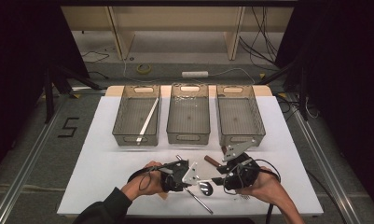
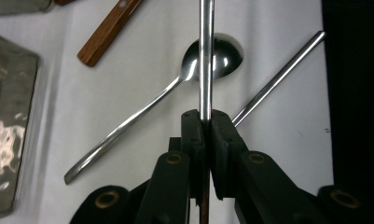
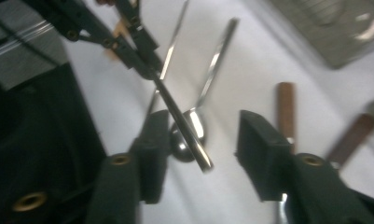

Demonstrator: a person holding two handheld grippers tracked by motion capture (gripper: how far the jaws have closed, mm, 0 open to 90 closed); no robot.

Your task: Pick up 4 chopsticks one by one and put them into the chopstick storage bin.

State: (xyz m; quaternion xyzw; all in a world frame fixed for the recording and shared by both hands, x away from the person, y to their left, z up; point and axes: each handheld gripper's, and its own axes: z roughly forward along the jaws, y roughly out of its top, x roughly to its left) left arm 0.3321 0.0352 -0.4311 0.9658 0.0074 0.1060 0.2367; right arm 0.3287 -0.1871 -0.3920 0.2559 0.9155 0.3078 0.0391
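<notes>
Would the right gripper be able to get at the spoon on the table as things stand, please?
Probably yes: the right gripper is open just above the spoon, but the metal rod clamped in the left gripper crosses between, so it may bump it.

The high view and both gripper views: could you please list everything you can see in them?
bins: three, clear grey, row at the table's far side
pale stick: one, in the left bin
held rod: one, silver, in the left tool
loose rod: one, silver, on the table
spoon: one, silver, under the held rod
wooden handles: two, brown, by the right tool
table: one, white
tape roll: one, yellow, on the floor
left tool: black, shut on the held rod
right tool: black, open
</notes>
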